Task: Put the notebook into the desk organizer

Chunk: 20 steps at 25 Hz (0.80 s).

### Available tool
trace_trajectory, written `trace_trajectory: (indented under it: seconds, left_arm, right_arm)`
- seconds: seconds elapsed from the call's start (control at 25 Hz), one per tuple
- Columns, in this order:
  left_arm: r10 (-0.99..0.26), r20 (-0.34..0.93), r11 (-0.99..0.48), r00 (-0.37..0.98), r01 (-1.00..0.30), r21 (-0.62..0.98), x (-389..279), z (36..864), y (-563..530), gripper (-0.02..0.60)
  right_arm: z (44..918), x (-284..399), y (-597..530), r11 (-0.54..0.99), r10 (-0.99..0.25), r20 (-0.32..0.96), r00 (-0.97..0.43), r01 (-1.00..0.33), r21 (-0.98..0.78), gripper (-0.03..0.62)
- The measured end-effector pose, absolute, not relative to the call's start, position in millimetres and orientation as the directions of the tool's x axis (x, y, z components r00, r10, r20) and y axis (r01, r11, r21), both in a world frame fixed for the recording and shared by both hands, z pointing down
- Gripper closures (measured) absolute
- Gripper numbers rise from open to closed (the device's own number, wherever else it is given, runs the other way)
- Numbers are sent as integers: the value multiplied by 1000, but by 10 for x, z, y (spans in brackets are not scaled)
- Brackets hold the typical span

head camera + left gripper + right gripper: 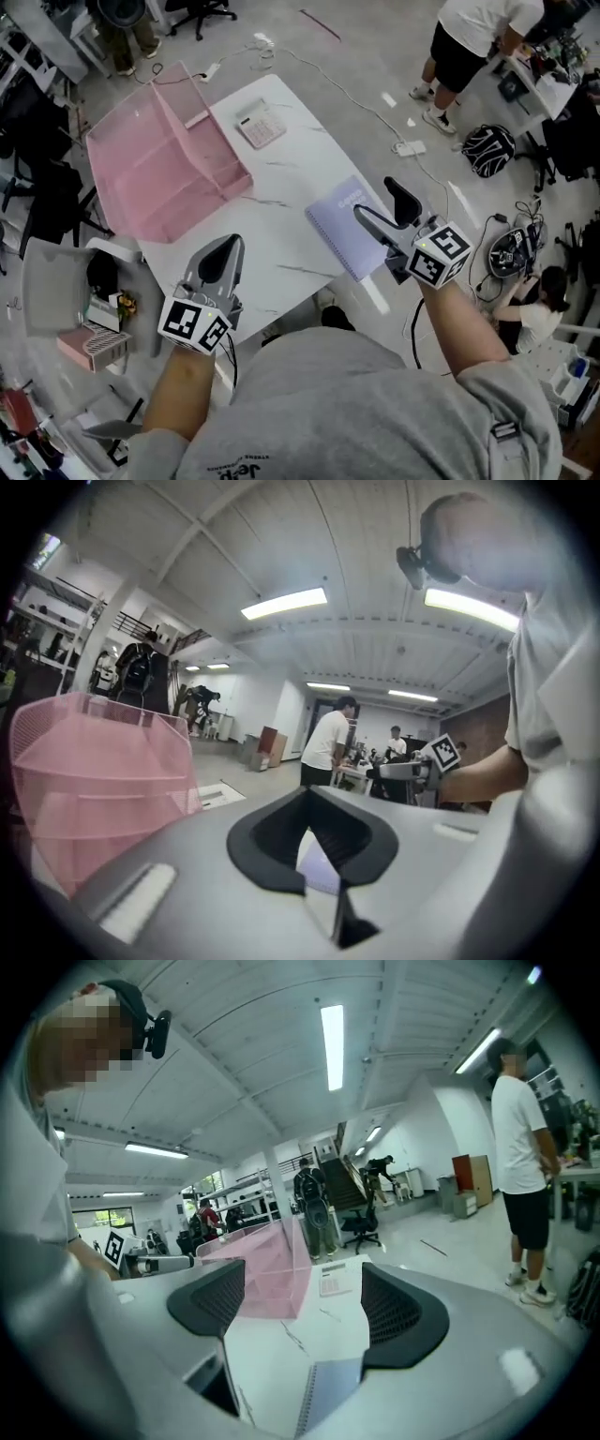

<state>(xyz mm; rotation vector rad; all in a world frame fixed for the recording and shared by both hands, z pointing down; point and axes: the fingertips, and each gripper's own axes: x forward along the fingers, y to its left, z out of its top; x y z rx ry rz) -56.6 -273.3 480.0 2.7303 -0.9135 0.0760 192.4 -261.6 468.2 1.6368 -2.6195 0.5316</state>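
Note:
A lavender spiral notebook (345,225) lies flat near the right edge of the white table (281,253). The pink mesh desk organizer (159,159) stands at the table's far left. My right gripper (372,197) hovers open over the notebook's near right corner, with nothing between its jaws. In the right gripper view the notebook (328,1391) lies just below the gripper (305,1307), and the organizer (267,1274) stands beyond. My left gripper (228,248) is shut and empty above the table's near edge. In its own view the left gripper (314,832) has the organizer (94,780) to its left.
A white calculator (260,123) lies at the table's far end beside the organizer. A grey chair (56,291) with clutter stands left of the table. Cables, a power strip (411,147) and a backpack (487,148) lie on the floor. People stand and sit to the right.

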Motion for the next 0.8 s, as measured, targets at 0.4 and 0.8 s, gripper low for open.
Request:
trace_trajectory:
  seconds: [0.4, 0.8]
  left_arm:
    - [-365, 174, -882, 915, -399, 251, 679, 5220, -2472, 526]
    - [-239, 247, -914, 939, -304, 269, 1269, 5647, -2160, 526]
  right_arm:
    - [5669, 2827, -1697, 118, -905, 326, -273, -898, -424, 227]
    - [7074, 3173, -1064, -141, -847, 478, -231, -770, -622, 227]
